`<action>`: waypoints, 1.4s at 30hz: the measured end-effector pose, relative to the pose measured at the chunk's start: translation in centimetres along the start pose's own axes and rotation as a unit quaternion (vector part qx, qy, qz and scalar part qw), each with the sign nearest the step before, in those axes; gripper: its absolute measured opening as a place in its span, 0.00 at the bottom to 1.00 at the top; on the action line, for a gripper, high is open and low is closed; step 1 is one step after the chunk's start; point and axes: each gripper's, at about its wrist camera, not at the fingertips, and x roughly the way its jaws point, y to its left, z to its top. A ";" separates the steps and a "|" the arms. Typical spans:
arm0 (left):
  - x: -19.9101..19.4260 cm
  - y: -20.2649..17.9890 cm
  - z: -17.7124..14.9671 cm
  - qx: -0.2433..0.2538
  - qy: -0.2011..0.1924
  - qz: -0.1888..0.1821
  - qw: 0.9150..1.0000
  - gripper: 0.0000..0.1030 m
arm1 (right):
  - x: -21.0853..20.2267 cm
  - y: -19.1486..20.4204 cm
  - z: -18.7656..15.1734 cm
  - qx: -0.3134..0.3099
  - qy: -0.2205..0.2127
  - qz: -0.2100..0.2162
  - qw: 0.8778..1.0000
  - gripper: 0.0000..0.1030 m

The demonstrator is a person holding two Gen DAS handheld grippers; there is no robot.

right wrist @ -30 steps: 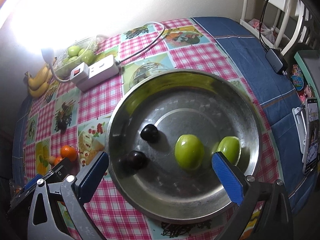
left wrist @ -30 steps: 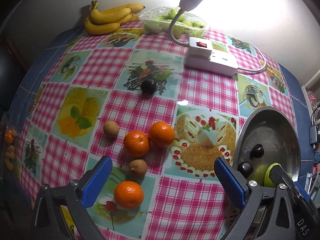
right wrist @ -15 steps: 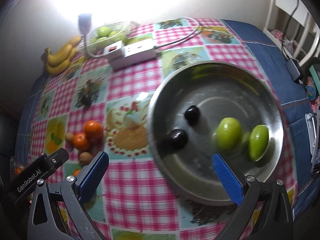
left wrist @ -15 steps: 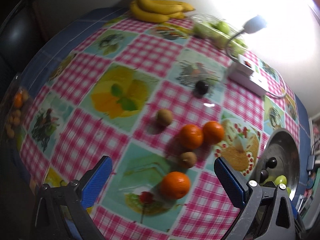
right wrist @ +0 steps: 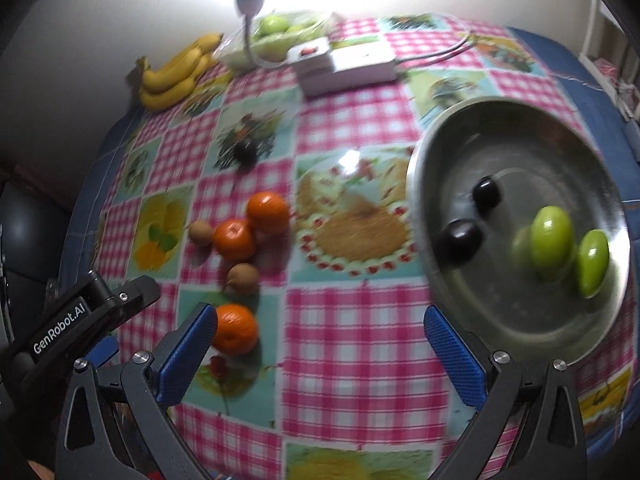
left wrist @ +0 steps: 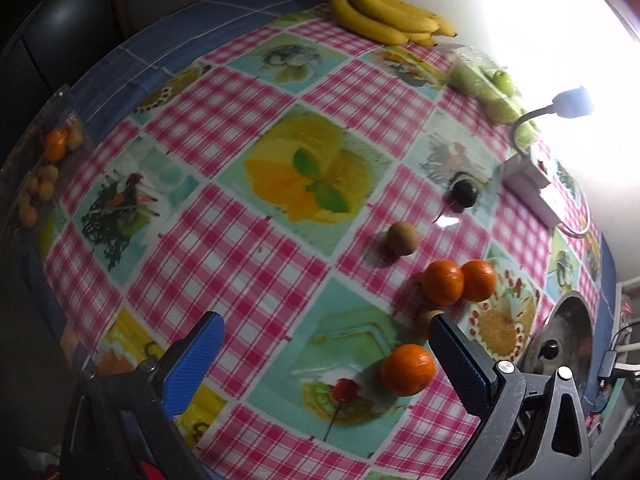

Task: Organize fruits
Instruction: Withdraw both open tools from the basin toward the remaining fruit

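Both of your grippers are empty, jaws spread wide: the left gripper (left wrist: 326, 354) hangs over the near part of the tablecloth (left wrist: 256, 264), and the right gripper (right wrist: 320, 350) sits between the loose fruit and the steel bowl (right wrist: 448, 152), which stands toward the cloth's right edge.

The bowl already holds two dark plums (right wrist: 460, 240) and two green fruits (right wrist: 551, 232). Left on the cloth, near its middle, are three mandarins, the nearest mandarin (left wrist: 407, 369) just inside your left gripper's right finger, with two more touching each other farther back (left wrist: 443, 282). A brown kiwi-like fruit (left wrist: 401, 238) lies behind them, another (right wrist: 242, 278) sits between the nearest mandarin and the pair, and one dark plum (left wrist: 464, 193) lies by the power strip (right wrist: 348, 66).

Expect the mandarins to be light, with soft peel that gives, so close across the widest middle and squeeze gently. The plum looks smooth and may slip or roll; centre it between the pads. The brown fruits are small, so come in low.
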 end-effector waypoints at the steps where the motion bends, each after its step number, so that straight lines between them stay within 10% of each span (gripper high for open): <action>1: 0.2 0.3 0.0 -0.004 0.004 0.005 1.000 1.00 | 0.3 0.4 -0.1 -0.004 0.006 0.001 1.000 1.00; 26: 2.8 8.3 0.9 -0.095 0.051 0.044 0.993 1.00 | 4.9 5.3 -0.5 -0.057 0.055 0.003 0.997 0.99; 42: 3.3 6.8 0.7 -0.099 0.048 0.022 0.994 1.00 | 6.4 6.7 -0.7 -0.070 0.074 0.020 0.995 0.58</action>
